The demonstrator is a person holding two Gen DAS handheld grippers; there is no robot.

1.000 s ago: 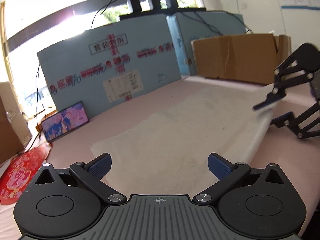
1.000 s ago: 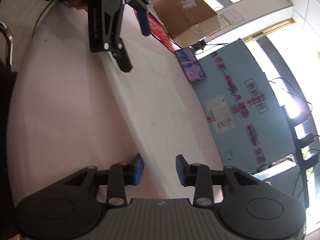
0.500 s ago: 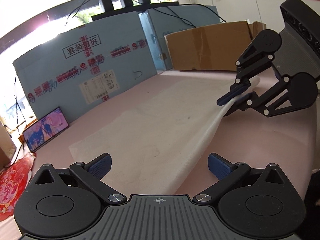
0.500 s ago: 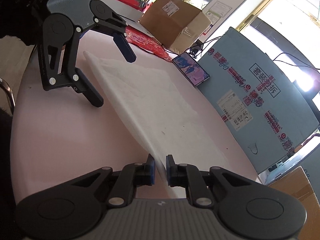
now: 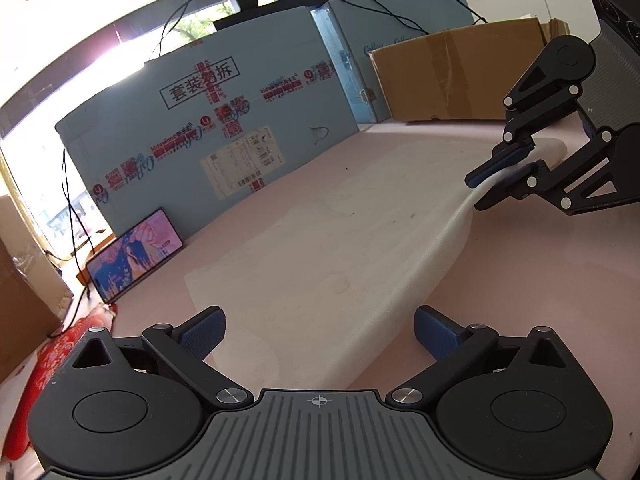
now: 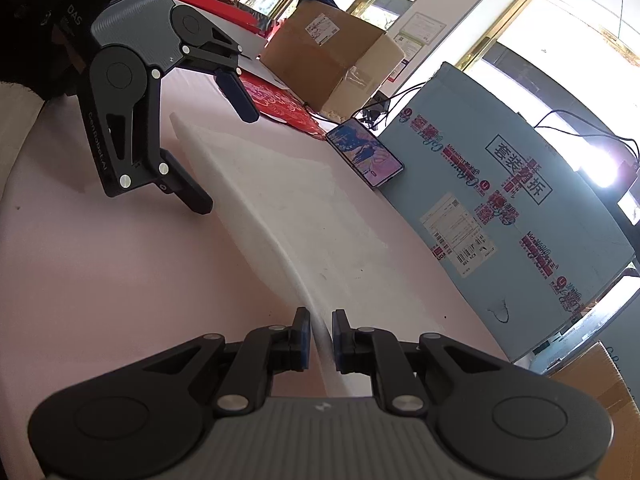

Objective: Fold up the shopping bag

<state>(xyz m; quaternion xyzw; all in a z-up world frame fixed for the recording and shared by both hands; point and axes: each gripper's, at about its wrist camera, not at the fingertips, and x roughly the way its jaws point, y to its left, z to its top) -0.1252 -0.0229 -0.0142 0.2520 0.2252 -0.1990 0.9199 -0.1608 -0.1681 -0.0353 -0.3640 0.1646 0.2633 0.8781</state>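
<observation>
A white shopping bag [image 5: 340, 248] lies flat on the pink table [image 5: 520, 280]. My left gripper [image 5: 320, 328] hovers open over the bag's near end, with nothing between its blue pads. In the right wrist view the left gripper [image 6: 226, 160] straddles the bag's [image 6: 280, 208] front edge near a corner, its lower finger close to the cloth. My right gripper [image 6: 320, 332] is shut on the bag's front edge, the white fold running between its pads. Seen from the left wrist, the right gripper [image 5: 496, 180] holds that edge slightly raised off the table.
A large blue box [image 5: 224, 128] with a shipping label stands along the back, a phone [image 5: 132, 260] leaning at its foot. Brown cardboard boxes [image 5: 460, 76] [image 6: 332, 52] sit at both ends. A red patterned packet [image 6: 280, 108] lies beyond the bag's far end.
The right gripper's jaws narrowed onto the bag's front edge, and it rolled and lifted the edge a little. The left gripper turned, staying open over the bag.
</observation>
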